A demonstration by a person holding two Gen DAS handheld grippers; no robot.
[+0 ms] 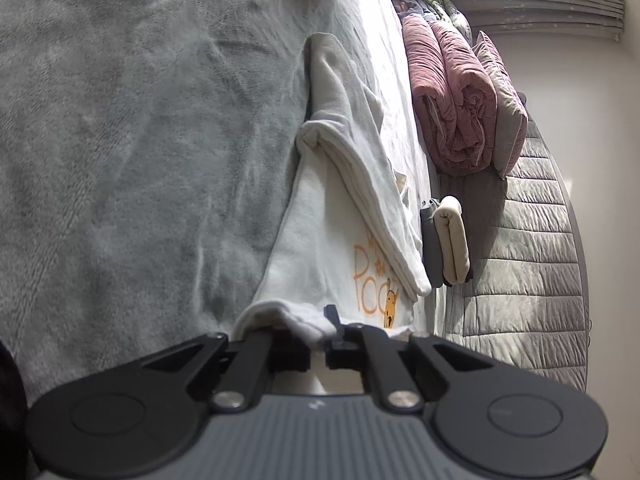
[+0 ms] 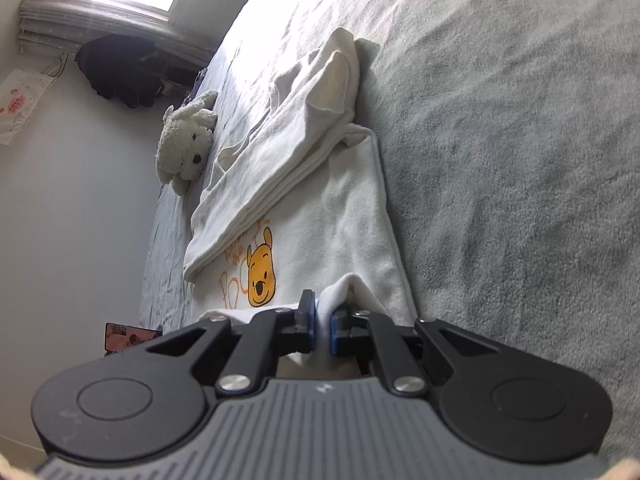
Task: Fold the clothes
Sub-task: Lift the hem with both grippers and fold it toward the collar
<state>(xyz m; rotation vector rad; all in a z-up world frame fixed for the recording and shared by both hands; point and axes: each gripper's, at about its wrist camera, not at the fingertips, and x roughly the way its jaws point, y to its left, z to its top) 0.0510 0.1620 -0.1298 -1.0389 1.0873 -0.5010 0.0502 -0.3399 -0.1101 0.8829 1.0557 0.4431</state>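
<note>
The cream garment (image 1: 320, 248) carries orange lettering (image 1: 370, 280) reading "Poo", the remainder covered by a folded sleeve. A yellow bear face (image 2: 261, 276) is printed beside it. Smaller lettering above is illegible.

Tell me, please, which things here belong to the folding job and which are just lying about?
Part of the job:
- cream bear-print top
- left gripper, shut on its hem
- right gripper, pinching its hem
- folded clothes pile

Just lying about:
- plush toy dog
- rolled pink quilt
- grey blanket
</note>
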